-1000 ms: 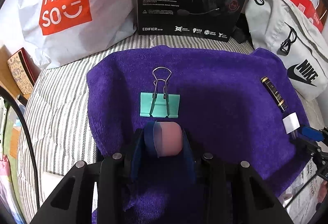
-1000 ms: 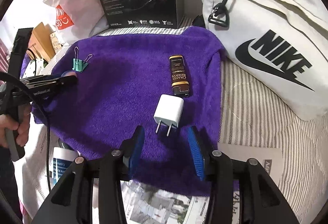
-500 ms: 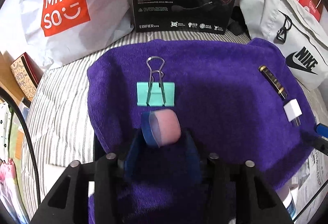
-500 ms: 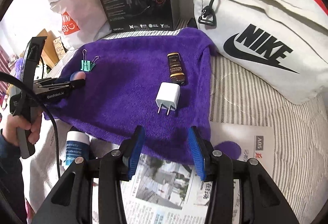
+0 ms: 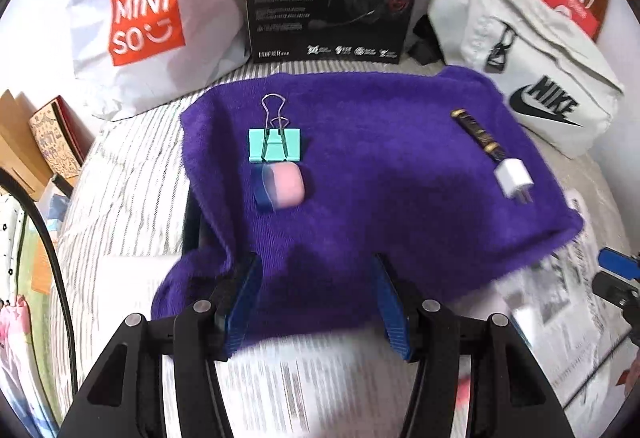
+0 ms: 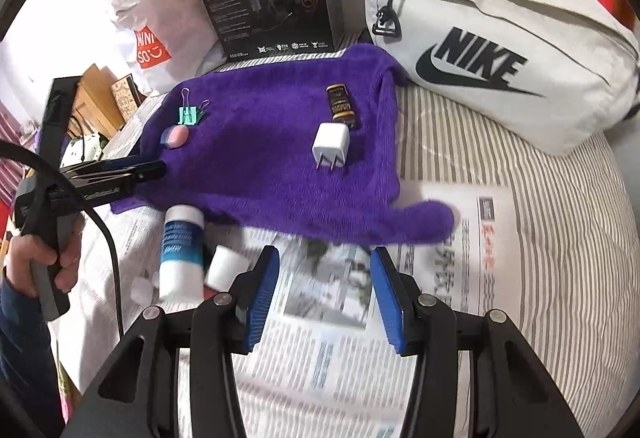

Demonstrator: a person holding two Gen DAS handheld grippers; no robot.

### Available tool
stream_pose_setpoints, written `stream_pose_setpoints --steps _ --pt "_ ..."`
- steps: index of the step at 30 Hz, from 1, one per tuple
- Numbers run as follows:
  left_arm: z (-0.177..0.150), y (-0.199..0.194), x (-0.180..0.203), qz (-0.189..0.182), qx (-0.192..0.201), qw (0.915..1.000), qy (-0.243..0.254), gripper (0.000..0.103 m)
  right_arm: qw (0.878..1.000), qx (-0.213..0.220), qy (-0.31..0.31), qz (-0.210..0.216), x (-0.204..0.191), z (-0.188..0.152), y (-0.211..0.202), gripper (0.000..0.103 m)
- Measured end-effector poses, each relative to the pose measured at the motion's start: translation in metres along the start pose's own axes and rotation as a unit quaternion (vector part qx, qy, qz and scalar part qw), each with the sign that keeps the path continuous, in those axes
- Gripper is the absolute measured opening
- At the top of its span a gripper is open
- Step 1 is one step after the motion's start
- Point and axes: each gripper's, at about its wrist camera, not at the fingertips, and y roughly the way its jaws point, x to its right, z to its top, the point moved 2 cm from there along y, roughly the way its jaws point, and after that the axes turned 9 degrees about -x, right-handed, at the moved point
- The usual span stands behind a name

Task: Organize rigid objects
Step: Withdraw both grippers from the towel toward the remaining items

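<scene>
Now your left gripper (image 5: pixel 316 302) hangs over the near edge of the purple towel (image 5: pixel 380 173) with its jaws spreading and nothing between the blue pads, only towel and newspaper (image 6: pixel 320 358) beneath them. Just beyond it, on the left part of the towel, the pink and blue eraser (image 5: pixel 280 189) lies free, touching or almost touching the near side of the mint binder clip (image 5: pixel 275 145), whose wire handles point to the far side. On the right part of the towel the white plug adapter (image 6: pixel 331 145) lies with its prongs toward you, and the dark brown lighter (image 6: pixel 340 105) sits right behind it, the two close enough that you cannot tell whether they touch. Your right gripper (image 6: pixel 324 298) is held over the newspaper, near of the towel's edge, its jaws parted and widening slightly, empty. To its left a white bottle with a blue label (image 6: pixel 181 250) lies on the paper. Your left hand (image 6: pixel 44 262) grips its tool's handle at the left edge.
</scene>
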Motion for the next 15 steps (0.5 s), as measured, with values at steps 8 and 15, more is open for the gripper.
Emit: stream_pose_setpoints --steps 8,15 --pt "-0.053 -0.025 0.018 -0.019 0.003 0.9998 0.003 0.057 1.000 0.009 0.014 0.004 0.000 -0.027 -0.015 0.048" --pt "-0.093 -0.023 0.030 -0.055 -0.017 0.9983 0.005 0.057 1.000 0.002 0.019 0.010 -0.003 -0.049 -0.020 0.048"
